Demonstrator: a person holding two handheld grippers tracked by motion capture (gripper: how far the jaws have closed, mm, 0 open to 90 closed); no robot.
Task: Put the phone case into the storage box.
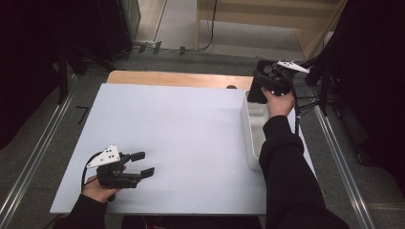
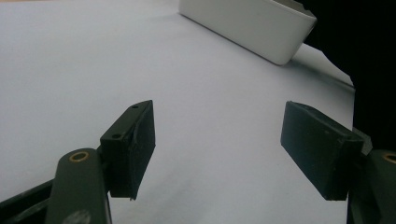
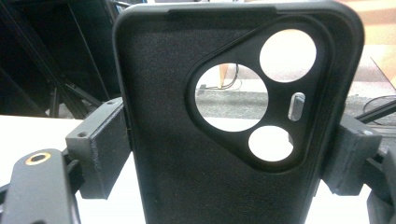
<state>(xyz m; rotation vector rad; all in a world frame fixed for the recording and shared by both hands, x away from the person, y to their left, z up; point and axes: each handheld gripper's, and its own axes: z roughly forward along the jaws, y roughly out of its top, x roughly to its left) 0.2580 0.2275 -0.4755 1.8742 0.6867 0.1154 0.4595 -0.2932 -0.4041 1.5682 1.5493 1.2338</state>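
Note:
My right gripper (image 1: 261, 82) is at the far right of the table, over the far end of a white bin (image 1: 249, 136), and is shut on a black phone case (image 1: 254, 93). In the right gripper view the phone case (image 3: 187, 154) stands upright between the pads, its inner side and camera cut-outs facing the camera. The right gripper (image 3: 224, 156) clamps it by its two long edges. My left gripper (image 1: 147, 163) rests low near the front left of the white table top (image 1: 181, 129). Its jaws stand wide open around nothing, as the left gripper (image 2: 219, 149) view confirms.
The long white bin (image 2: 252, 23) lies along the table's right side, partly covered by the person's dark sleeve (image 1: 286, 167). A wooden strip (image 1: 176, 78) borders the far edge, with a small dark knob (image 1: 231, 87) on it. Black stands and cables (image 1: 315, 100) sit off to the right.

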